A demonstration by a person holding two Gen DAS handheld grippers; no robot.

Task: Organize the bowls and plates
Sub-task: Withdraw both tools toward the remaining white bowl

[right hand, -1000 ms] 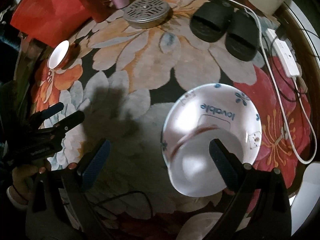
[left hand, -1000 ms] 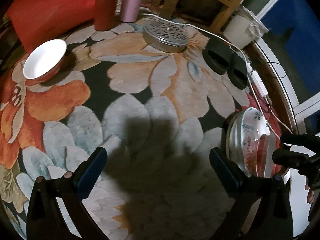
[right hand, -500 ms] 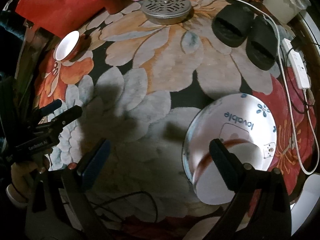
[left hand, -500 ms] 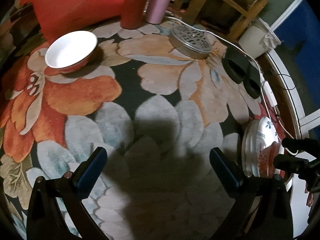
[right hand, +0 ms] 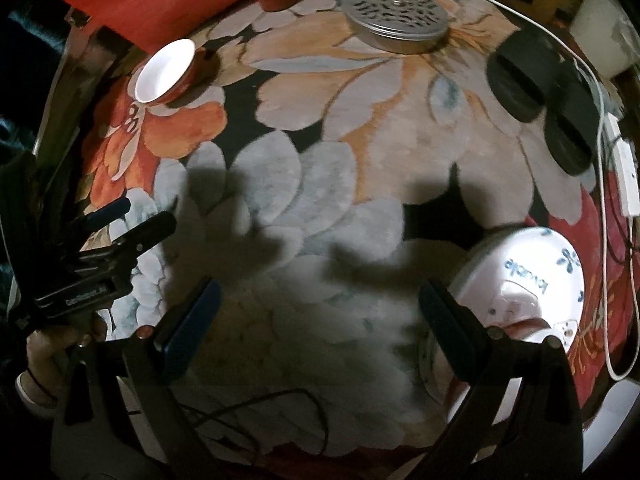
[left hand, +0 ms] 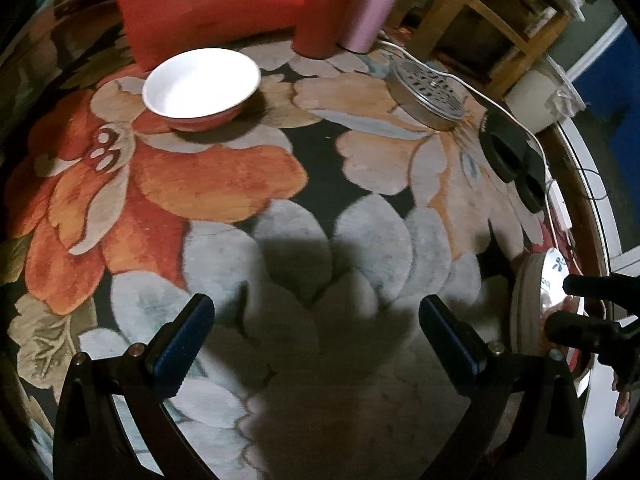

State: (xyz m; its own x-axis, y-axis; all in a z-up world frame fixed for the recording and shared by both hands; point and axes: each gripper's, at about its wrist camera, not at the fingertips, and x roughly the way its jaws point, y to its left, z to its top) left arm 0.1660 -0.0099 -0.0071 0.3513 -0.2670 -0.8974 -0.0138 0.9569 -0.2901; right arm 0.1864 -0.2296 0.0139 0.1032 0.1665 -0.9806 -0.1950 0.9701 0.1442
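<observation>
Hovering over the flowered rug (left hand: 224, 184), the left gripper (left hand: 316, 334) and right gripper (right hand: 320, 310) gape wide and empty, the red-sided white bowl (left hand: 200, 80) far ahead, the white printed plate (right hand: 532, 276) beside the right one.

A flowered rug (left hand: 224, 184) in orange, grey, cream and black is covering the floor and carrying everything here. A white bowl (left hand: 201, 85) with a red outside is sitting upright on it at the far left. A round metal tin (left hand: 429, 95) with a slotted lid is lying at the far middle, with a white cable (right hand: 532, 20) trailing past it. Two black slippers (right hand: 536, 92) are lying side by side at the far right. A white plate (right hand: 532, 276) with blue print is resting at the near right, a red-rimmed bowl (right hand: 528, 330) sitting on it.
</observation>
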